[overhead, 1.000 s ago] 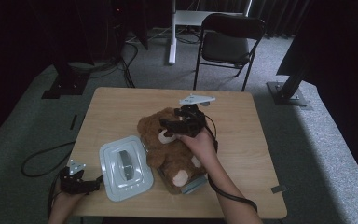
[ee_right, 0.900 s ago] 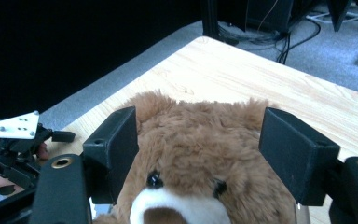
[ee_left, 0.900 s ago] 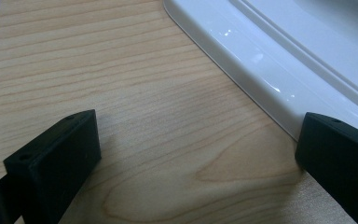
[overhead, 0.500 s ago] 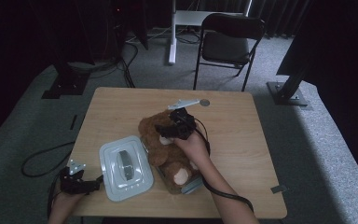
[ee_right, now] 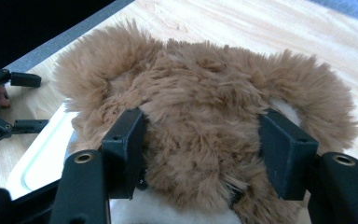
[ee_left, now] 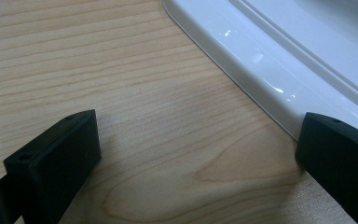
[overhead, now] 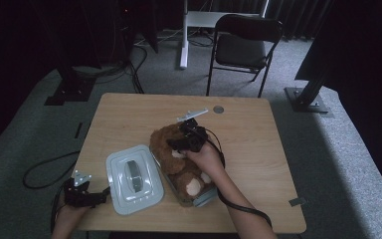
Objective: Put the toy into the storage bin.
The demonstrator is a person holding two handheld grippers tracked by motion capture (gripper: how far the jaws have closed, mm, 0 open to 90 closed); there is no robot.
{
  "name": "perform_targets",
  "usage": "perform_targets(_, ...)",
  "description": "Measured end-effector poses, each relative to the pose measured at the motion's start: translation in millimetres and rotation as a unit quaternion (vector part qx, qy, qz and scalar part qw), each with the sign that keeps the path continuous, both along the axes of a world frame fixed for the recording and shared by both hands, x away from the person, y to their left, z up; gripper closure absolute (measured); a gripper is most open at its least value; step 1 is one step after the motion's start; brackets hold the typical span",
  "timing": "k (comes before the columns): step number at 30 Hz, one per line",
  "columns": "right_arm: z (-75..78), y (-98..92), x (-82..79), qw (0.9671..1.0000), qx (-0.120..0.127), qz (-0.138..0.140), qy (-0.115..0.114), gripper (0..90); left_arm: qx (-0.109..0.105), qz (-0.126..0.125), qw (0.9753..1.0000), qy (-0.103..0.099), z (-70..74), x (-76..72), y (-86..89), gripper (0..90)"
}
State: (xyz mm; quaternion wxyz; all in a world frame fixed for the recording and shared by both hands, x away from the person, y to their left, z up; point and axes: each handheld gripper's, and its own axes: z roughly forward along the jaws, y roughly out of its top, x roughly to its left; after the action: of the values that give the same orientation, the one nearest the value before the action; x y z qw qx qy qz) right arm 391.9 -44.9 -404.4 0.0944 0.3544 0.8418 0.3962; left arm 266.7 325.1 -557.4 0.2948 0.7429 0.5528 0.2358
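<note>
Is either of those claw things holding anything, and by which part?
The right gripper clamps the teddy bear by its head, a jaw on each side. The left gripper is open, holding nothing.

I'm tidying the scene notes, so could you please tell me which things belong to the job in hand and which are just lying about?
In the job:
- teddy bear, gripped by the right tool
- clear box under the bear
- white lid, beside the open left tool

Lying about:
- folding chair
- small round disc on the table
- floor cables
</note>
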Motion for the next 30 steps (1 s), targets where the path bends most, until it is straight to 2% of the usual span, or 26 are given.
perform_targets(2,-1.3,0.0,0.7,1.0,0.0,0.001,0.003,38.2,0.0,0.0,1.0,0.0,0.0,0.0,0.0,0.5)
perform_targets(8,-14.5,2.8,6.5,0.999,-0.027,0.014,0.032,40.2,-0.001,0.0,1.0,0.0,-0.1,0.0,-0.1,0.6)
perform_targets(12,-36.4,14.7,14.4,0.9954,-0.069,0.007,0.066,40.9,-0.001,0.0,1.0,0.0,-0.1,-0.1,-0.1,0.6)
perform_targets(13,-36.4,14.7,14.4,0.9954,-0.069,0.007,0.066,40.9,-0.001,0.0,1.0,0.0,-0.1,-0.1,-0.1,0.6)
perform_targets(15,-39.5,19.8,20.7,0.9932,-0.082,0.009,0.083,40.3,-0.001,0.0,1.0,0.0,-0.1,0.0,0.0,0.6)
perform_targets(18,-41.6,19.2,24.5,0.9923,-0.08,0.009,0.094,39.1,0.0,-0.001,1.0,0.0,-0.1,0.1,0.0,0.6)
perform_targets(23,-42.2,22.7,24.7,0.9924,-0.09,0.003,0.084,37.2,-0.001,-0.001,1.0,0.0,-0.1,0.5,-0.2,0.6)
perform_targets(28,-47.6,36.2,24.3,0.9877,-0.142,-0.001,0.065,36.0,-0.001,-0.001,1.0,0.0,-0.1,0.5,-0.3,0.6)
perform_targets(30,-47.8,36.1,25.0,0.9882,-0.138,-0.004,0.065,34.7,-0.001,0.0,1.0,0.0,-0.1,0.5,-0.3,0.6)
